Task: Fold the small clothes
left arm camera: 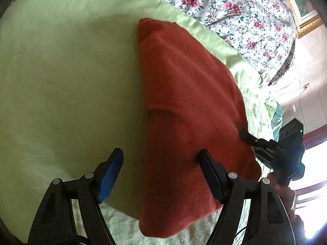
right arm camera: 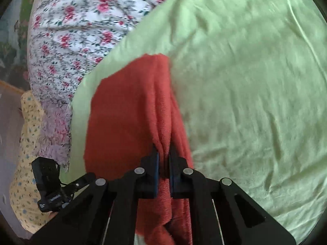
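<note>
A rust-red cloth (left arm camera: 184,102) lies folded on the light green sheet (left arm camera: 71,81). My left gripper (left arm camera: 160,153) is open above the cloth's near left edge; one finger hangs over the sheet, the other over the red fabric. At the right edge of the left wrist view, my right gripper (left arm camera: 244,133) meets the cloth's side edge. In the right wrist view the right gripper (right arm camera: 163,153) is shut on a bunched ridge of the red cloth (right arm camera: 126,112), which is pinched between its pads and drapes down under the fingers.
The green sheet (right arm camera: 255,81) covers most of the bed. A white floral bedspread (left arm camera: 235,10) lies beyond it, also in the right wrist view as floral bedspread (right arm camera: 71,30). A yellow patterned fabric (right arm camera: 26,163) sits beside the bed. A gilt picture frame (left arm camera: 306,24) hangs on the wall.
</note>
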